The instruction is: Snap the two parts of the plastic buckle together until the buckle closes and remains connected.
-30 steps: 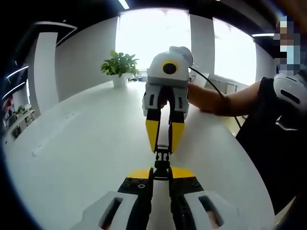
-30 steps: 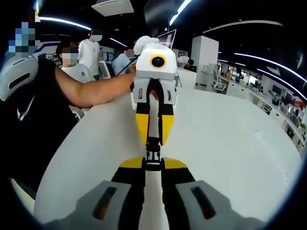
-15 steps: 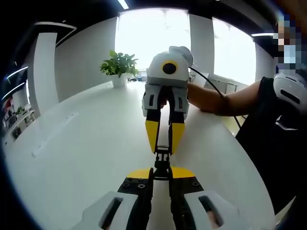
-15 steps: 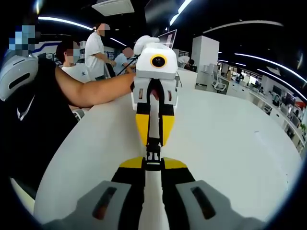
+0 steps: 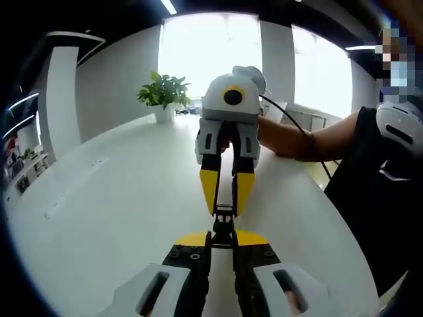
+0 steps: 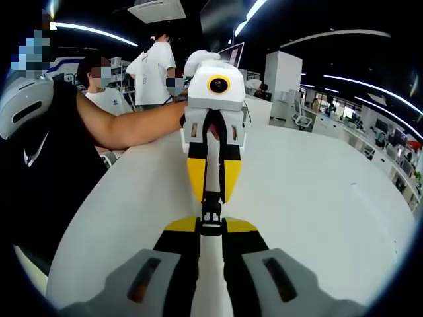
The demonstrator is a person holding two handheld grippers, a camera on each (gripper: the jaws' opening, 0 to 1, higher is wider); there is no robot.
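Both grippers face each other tip to tip above the white table (image 5: 119, 198). The black plastic buckle (image 5: 223, 223) spans the small gap between them. My left gripper (image 5: 222, 239) is shut on its near half. The right gripper (image 5: 225, 209) comes down from above, shut on the far half, with a white strap running up between its yellow fingers (image 5: 209, 188). In the right gripper view the buckle (image 6: 211, 212) sits between my right gripper (image 6: 211, 228) and the left gripper (image 6: 211, 197). The two halves touch end to end; whether they are latched cannot be made out.
A potted plant (image 5: 164, 92) stands at the table's far side by a bright window. The person's arm (image 5: 304, 139) and dark torso are at the right. Other people (image 6: 155, 63) stand behind the table, and the table edge (image 6: 396, 218) curves round at the right.
The opposing gripper tips have drawn very slightly closer, shortening the visible buckle. A person in the background of the right gripper view has walked to the right.
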